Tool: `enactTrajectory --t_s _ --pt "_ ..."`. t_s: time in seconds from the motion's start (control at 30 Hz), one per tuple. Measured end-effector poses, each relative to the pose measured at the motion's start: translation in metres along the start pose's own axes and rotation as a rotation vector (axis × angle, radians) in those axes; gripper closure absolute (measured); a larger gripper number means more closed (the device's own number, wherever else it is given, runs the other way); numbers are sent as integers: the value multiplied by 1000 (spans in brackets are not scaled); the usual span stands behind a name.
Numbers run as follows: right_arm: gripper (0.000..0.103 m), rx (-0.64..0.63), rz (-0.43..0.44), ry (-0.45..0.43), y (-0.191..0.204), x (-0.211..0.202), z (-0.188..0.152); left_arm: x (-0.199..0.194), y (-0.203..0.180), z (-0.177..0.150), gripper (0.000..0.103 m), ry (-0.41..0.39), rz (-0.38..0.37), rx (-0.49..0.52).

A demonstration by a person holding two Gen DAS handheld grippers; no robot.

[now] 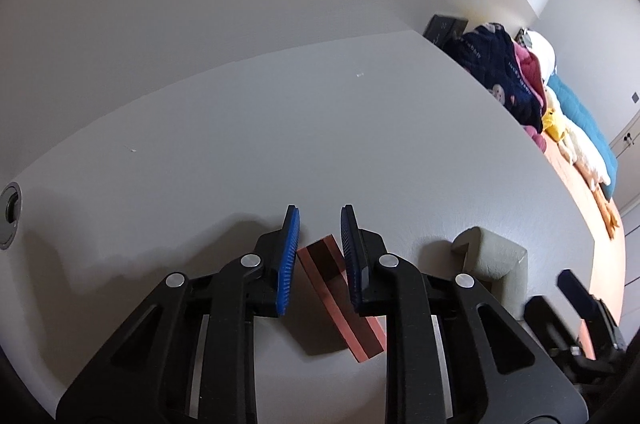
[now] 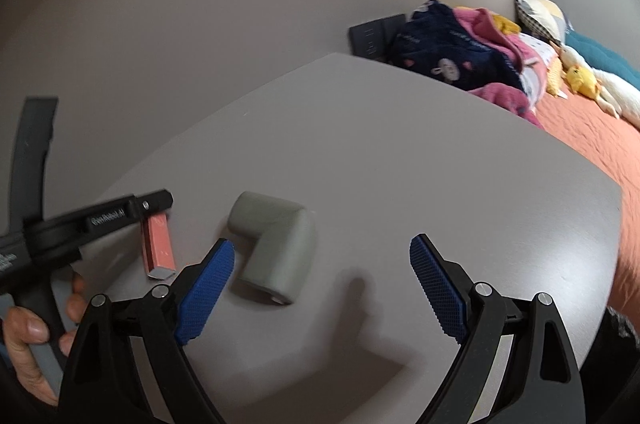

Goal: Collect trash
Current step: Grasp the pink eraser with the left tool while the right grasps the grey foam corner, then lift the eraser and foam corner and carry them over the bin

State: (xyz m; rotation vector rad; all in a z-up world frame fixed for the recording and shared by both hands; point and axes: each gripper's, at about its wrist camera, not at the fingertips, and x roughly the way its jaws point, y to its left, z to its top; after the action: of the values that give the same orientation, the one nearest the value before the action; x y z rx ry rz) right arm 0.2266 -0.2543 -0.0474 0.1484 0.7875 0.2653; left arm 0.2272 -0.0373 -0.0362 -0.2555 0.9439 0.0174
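Observation:
A small pink box (image 1: 340, 296) hangs tilted between the blue pads of my left gripper (image 1: 319, 224), lifted off the white table (image 1: 280, 128). In the right wrist view the same box (image 2: 159, 244) hangs from the left gripper (image 2: 160, 202) just above the table. A grey L-shaped foam corner guard (image 2: 276, 244) lies on the table, also seen in the left wrist view (image 1: 492, 256). My right gripper (image 2: 322, 264) is open and empty, just in front of the guard.
A bed with an orange cover (image 2: 592, 140) stands to the right, piled with clothes (image 2: 460, 52) and plush toys (image 2: 580, 80). A cable grommet (image 1: 10, 214) sits in the table at the left. A wall socket panel (image 2: 372, 34) is behind the table.

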Motion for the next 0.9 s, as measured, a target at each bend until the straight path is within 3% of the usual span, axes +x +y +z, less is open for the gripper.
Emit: enactTrajectory --t_s 0.13,0.2,0.27,0.3,0.37,0.9 --pt "20 -44 -21 35 14 16 4 -4 5 0 82 -2 -7 -6" --pt "32 -60 -35 60 17 23 3 -4 5 0 82 -1 -7 -5" --pt "56 -62 -2 72 19 26 2 -3 3 0 82 2 -8 0" --pt "59 -64 14 72 21 24 1 -2 2 0 82 4 -8 4" --pt "61 -94 -23 58 26 20 1 1 -3 0 82 6 -4 12" --pt "62 -48 16 12 11 -25 -5 -27 -22 -10 82 -22 -23 36"
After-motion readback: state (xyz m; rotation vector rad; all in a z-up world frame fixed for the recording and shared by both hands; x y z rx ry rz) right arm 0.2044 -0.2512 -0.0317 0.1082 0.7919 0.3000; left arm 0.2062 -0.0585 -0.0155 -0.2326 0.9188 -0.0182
